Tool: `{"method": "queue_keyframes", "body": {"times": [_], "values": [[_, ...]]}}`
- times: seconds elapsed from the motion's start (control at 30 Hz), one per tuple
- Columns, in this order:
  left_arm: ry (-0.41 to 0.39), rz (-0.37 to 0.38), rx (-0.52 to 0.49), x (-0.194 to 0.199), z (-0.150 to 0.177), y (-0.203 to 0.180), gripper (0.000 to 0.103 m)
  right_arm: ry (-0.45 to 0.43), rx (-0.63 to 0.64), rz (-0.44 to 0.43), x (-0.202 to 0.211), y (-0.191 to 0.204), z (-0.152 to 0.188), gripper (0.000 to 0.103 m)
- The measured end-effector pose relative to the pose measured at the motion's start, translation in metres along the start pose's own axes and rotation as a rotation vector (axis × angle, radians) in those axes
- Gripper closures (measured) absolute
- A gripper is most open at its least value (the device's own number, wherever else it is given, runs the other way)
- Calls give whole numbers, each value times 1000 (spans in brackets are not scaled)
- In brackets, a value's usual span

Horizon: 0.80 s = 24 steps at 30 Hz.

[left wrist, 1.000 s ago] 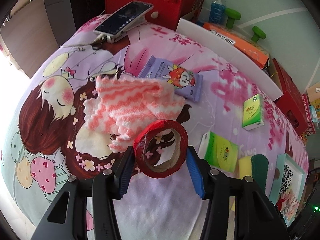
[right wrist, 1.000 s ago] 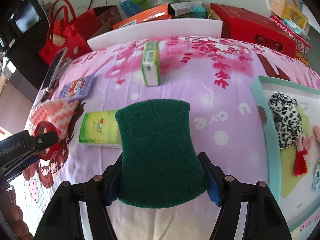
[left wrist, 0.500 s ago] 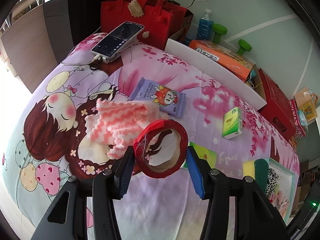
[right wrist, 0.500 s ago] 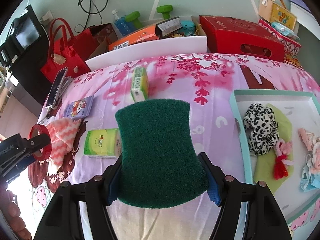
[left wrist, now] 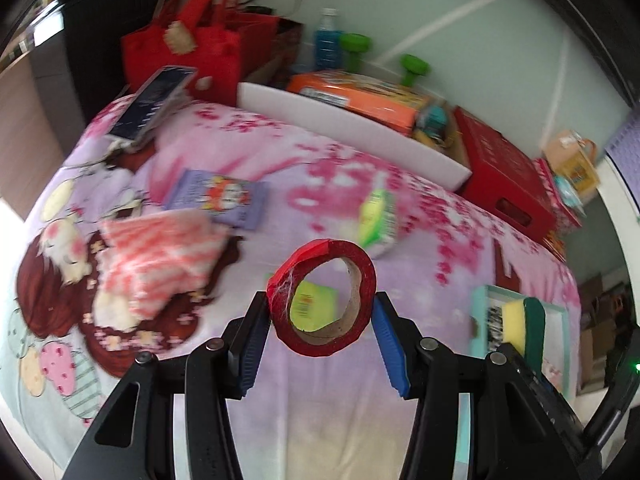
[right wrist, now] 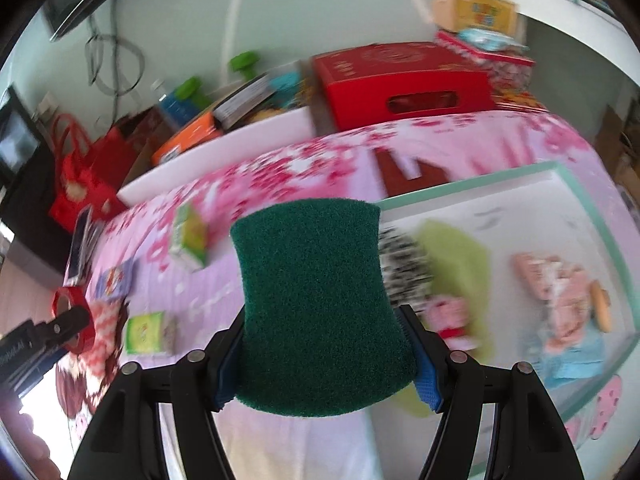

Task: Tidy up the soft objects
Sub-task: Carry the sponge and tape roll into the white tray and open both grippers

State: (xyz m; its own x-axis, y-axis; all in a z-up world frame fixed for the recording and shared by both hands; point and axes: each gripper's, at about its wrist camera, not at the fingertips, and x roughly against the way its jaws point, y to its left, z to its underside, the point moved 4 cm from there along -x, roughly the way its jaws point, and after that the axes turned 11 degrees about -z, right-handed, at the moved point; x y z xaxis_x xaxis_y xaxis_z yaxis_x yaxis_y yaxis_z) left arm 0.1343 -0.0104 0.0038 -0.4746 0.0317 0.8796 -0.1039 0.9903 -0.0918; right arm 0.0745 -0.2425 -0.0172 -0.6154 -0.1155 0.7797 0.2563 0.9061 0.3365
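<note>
My left gripper [left wrist: 320, 316] is shut on a red tape roll [left wrist: 322, 297], held up above the pink cartoon bedsheet [left wrist: 420, 240]. A pink-and-white wavy cloth [left wrist: 160, 256] lies on the sheet at the left. My right gripper [right wrist: 326, 344] is shut on a green-and-yellow sponge [right wrist: 320, 304], scouring side towards the camera; the same sponge [left wrist: 522, 324] shows at the right of the left wrist view. A teal-rimmed white tray [right wrist: 592, 216] at the right holds a spotted black-and-white scrunchie [right wrist: 404, 268], a green cloth [right wrist: 460, 256] and pink soft items [right wrist: 556, 292].
Green tissue packs [right wrist: 188, 240] [right wrist: 150, 334], a purple wipes pack [left wrist: 220, 196] and a phone [left wrist: 154, 100] lie on the sheet. Beyond the bed stand a white foam board [left wrist: 352, 132], red bags [left wrist: 188, 48], a red box [right wrist: 404, 80], an orange box [left wrist: 360, 96], green dumbbells [left wrist: 414, 66].
Both grippers have risen and swung right with their loads. The tray has come much closer in the right wrist view; the wavy cloth has dropped back to the left in the left wrist view.
</note>
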Motion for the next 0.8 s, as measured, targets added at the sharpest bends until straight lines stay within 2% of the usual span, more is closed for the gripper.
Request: {"method": "queue_keyframes", "body": {"times": [0.23,0.43,0.6,0.8], "values": [[-26,97,-148,14,11,-70,50,-70,-125,127,33,-73,-11,31],[-4,210,-323,19,45,-143,50,-110,-209,209,55,-121,-12,31],[26,242,-442,13,75,-188,50,-139,-255,273,69,-151,-14,31],[40,252,-495,0,92,-211,50,-147,-303,328,75,-183,-12,31]]}}
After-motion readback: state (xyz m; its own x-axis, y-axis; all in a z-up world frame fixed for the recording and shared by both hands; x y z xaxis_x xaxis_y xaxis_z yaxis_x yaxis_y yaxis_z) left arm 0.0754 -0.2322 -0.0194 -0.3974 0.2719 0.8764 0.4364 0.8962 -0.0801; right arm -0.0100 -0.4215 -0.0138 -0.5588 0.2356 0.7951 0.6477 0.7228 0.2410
